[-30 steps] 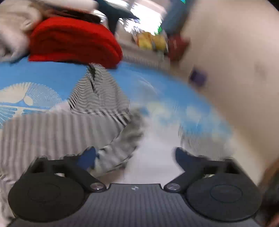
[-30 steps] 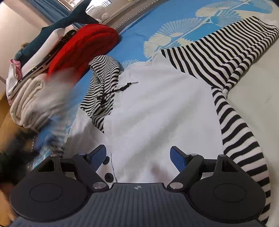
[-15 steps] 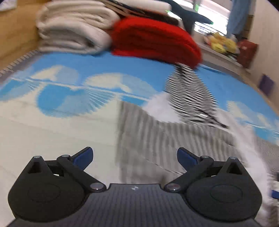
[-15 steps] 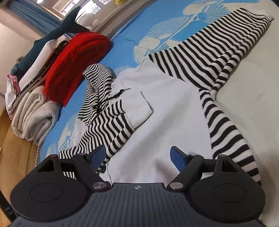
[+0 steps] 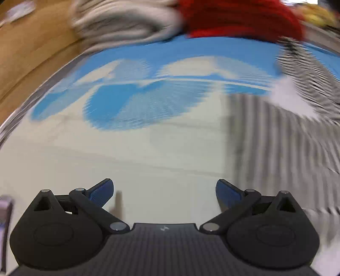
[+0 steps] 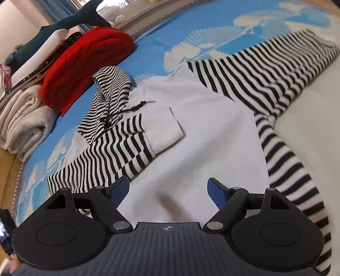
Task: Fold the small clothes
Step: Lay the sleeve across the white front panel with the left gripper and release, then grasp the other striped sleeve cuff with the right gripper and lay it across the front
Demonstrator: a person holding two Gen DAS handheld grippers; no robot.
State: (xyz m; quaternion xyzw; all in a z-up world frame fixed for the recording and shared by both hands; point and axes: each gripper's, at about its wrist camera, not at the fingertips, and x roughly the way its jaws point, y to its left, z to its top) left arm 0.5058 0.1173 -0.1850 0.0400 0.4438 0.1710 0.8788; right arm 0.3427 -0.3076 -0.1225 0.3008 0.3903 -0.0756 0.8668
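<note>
Two grippers (image 5: pixel 164 191) (image 6: pixel 169 191) gaping, empty; white hoodie (image 6: pixel 191 135) flat, striped sleeve (image 6: pixel 119 152) folded across.

One white hooded top (image 6: pixel 204 135) with two striped sleeves (image 6: pixel 265 70) and one striped hood (image 6: pixel 110 85) lies on one blue patterned bedspread (image 6: pixel 148 53). One folded red blanket (image 6: pixel 85 63), one folded cream blanket (image 6: pixel 23 118) and one dark plush shark (image 6: pixel 70 20) sit beyond it.

We see the hoodie (image 6: pixel 204 135) lying flat on the bed (image 6: pixel 308 118). One sleeve (image 6: pixel 119 148) lies folded over its middle. Behind it, to the left, sits a pile of folded blankets (image 6: pixel 85 63).
</note>
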